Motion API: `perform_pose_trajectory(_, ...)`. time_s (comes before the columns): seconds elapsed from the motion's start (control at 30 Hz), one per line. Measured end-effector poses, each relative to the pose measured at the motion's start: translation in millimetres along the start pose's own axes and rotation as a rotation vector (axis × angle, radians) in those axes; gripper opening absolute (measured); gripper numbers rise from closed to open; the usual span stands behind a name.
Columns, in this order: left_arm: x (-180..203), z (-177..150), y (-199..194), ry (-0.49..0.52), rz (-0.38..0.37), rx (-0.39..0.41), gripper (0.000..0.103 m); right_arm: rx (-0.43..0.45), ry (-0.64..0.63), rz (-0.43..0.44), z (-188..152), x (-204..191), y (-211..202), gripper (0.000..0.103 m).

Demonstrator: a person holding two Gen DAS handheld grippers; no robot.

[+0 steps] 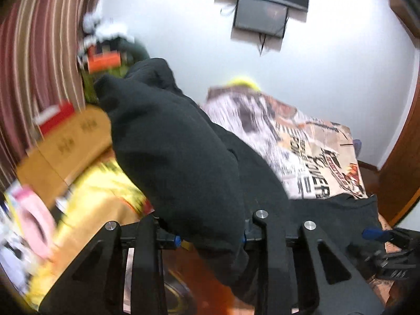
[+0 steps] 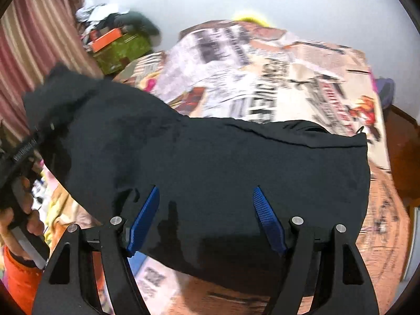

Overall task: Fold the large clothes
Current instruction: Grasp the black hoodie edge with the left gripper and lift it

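Observation:
A large black garment (image 2: 204,162) lies spread on the bed with the comic-print cover (image 2: 275,78). My right gripper (image 2: 206,197) is open, its blue fingers (image 2: 143,220) resting on the garment's near part with nothing between them. In the left wrist view a thick bunch of the same black garment (image 1: 173,152) rises from between my left gripper's (image 1: 210,236) fingers and is lifted up and to the left; the fingertips are hidden by the cloth. The left gripper (image 2: 21,157) shows at the left edge of the right wrist view, held by a hand.
A striped curtain (image 1: 34,65) hangs at left. Cardboard boxes (image 1: 65,144), yellow packaging and a pile of clutter (image 2: 118,39) stand beside the bed. A dark screen (image 1: 262,5) hangs on the white wall. A wooden door frame (image 1: 401,157) is at right.

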State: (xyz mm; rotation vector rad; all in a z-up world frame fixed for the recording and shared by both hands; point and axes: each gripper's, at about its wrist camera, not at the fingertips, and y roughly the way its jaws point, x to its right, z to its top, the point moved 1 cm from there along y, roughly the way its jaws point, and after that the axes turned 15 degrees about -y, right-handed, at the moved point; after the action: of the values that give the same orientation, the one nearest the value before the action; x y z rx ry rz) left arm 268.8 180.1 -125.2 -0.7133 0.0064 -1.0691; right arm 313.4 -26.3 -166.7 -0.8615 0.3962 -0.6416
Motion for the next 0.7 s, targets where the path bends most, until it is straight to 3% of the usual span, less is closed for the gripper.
perform_pose_trajectory(0.13, 9, 14, -11, 0.088, 0.023, 0.070, 0.030, -0.070, -0.015, 0.140, 0, -29, 37, 0.071)
perform_pose_trajectory(0.27, 30, 2, -16, 0.165, 0.018, 0.067, 0.030, -0.120, -0.076, 0.119, -4, -53, 66, 0.074)
perform_pose_trajectory(0.4, 58, -16, -17, 0.236, -0.010, 0.067, 0.030, -0.113, -0.055, 0.157, -6, -42, 57, 0.071)
perform_pose_trajectory(0.53, 88, -29, -17, 0.273, -0.069, 0.045, 0.029, -0.009, -0.041, 0.027, -16, -11, 14, 0.070)
perform_pose_trajectory(0.7, 119, -51, -16, 0.309, -0.123, -0.007, 0.029, 0.027, 0.002, -0.117, -43, 41, -36, 0.071)
